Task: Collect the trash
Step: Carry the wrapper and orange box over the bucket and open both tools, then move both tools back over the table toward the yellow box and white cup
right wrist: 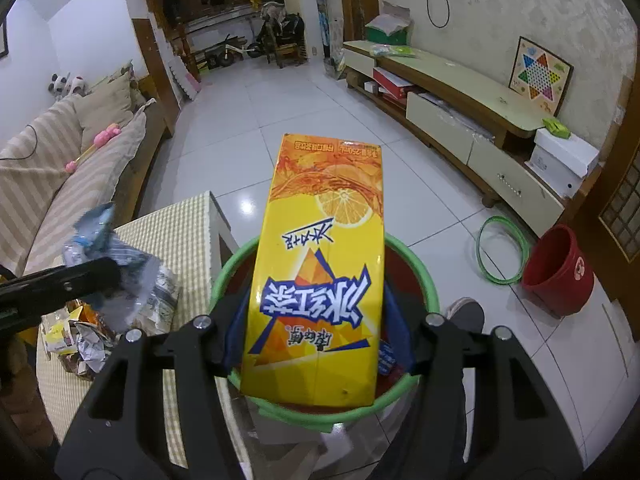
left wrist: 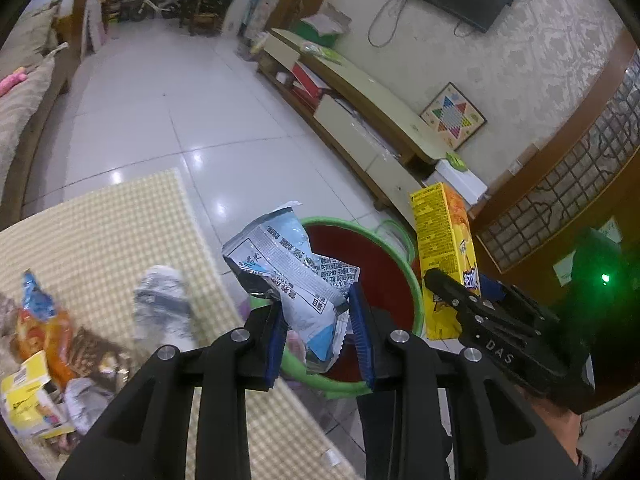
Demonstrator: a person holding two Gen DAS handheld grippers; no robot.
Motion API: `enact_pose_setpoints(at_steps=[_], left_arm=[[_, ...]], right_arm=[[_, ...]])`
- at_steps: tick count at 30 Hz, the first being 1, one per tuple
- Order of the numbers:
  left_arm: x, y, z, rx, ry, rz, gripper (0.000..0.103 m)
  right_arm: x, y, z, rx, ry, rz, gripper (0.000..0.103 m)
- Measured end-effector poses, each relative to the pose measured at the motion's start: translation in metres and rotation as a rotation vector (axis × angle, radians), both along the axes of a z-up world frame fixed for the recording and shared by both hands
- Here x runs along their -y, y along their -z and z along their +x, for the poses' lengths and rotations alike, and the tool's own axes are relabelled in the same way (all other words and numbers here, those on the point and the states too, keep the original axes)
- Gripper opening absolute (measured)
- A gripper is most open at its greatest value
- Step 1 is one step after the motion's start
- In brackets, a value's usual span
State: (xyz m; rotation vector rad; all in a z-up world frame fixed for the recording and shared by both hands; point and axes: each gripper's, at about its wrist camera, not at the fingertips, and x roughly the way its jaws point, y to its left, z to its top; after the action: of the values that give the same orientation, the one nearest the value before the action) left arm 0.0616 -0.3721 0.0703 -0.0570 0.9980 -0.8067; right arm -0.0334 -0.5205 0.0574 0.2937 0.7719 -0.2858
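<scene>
From my left wrist camera, the left gripper has its fingers pinched nearly together on a crumpled silver and blue snack wrapper, which sticks up and forward from between the blue pads. The wrapper hangs over the near rim of a red bin with a green rim that stands on the white tiled floor just past the edge of the worktop, which is covered in a checked cloth. More trash lies in a loose pile on the worktop at lower left, and a blurred crumpled paper sits nearer the middle. At the right I see the right gripper from the side, with a yellow drink carton standing tall beside the bin.

From my right wrist camera, the right gripper has its fingers partly closed, clamping the yellow drink carton by its lower sides. The carton points away from me, printing upside down, and sits directly above the green-rimmed bin. At the left the left gripper shows with its wrapper above the worktop. A second red bucket and a green hoop lie on the floor to the right.
</scene>
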Motion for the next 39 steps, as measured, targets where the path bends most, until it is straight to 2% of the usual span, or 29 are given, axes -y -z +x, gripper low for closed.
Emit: enact_pose_setpoints(at_steps=[9, 16, 17, 18, 20, 21, 22, 23, 25, 26, 28, 34, 39], left_arm=[[0.045, 0.014, 0.0, -0.036, 0.06, 0.002, 0.03], [0.057, 0.014, 0.005, -0.036, 0.056, 0.015, 0.03], [0.057, 0.013, 0.006, -0.036, 0.056, 0.015, 0.037], [0.06, 0.011, 0.007, -0.037, 0.052, 0.012, 0.051], [0.057, 0.009, 0.011, -0.049, 0.042, -0.02, 0.066], [0.054, 0.008, 0.013, -0.052, 0.04, -0.032, 0.07], [0.052, 0.008, 0.014, -0.052, 0.035, -0.037, 0.074], [0.05, 0.007, 0.015, -0.048, 0.026, -0.041, 0.08], [0.044, 0.006, 0.013, -0.042, 0.012, -0.055, 0.085], [0.041, 0.005, 0.013, -0.039, 0.005, -0.057, 0.089], [0.032, 0.003, 0.014, -0.024, -0.016, -0.049, 0.093], [0.003, -0.008, 0.017, 0.021, -0.065, -0.03, 0.095], [-0.037, -0.016, 0.015, 0.04, -0.108, -0.024, 0.095]], right_arm=[[0.017, 0.02, -0.002, -0.023, 0.014, 0.04, 0.056], [0.019, 0.026, 0.004, -0.037, 0.006, 0.046, 0.056], [0.019, 0.027, 0.005, -0.044, 0.0, 0.046, 0.057], [0.018, 0.027, 0.006, -0.048, -0.002, 0.037, 0.058], [0.015, 0.027, 0.006, -0.053, -0.007, 0.02, 0.062], [0.014, 0.027, 0.006, -0.052, -0.005, 0.013, 0.068], [0.013, 0.026, 0.005, -0.046, 0.001, 0.003, 0.08], [0.012, 0.024, 0.004, -0.041, 0.007, -0.009, 0.086], [0.011, 0.022, 0.004, -0.039, 0.005, -0.019, 0.086], [0.01, 0.02, 0.003, -0.036, 0.003, -0.025, 0.091], [0.008, 0.017, 0.003, -0.034, 0.006, -0.049, 0.098], [-0.008, 0.008, 0.004, -0.024, -0.009, -0.067, 0.098], [-0.029, 0.005, 0.006, -0.009, -0.039, -0.059, 0.098]])
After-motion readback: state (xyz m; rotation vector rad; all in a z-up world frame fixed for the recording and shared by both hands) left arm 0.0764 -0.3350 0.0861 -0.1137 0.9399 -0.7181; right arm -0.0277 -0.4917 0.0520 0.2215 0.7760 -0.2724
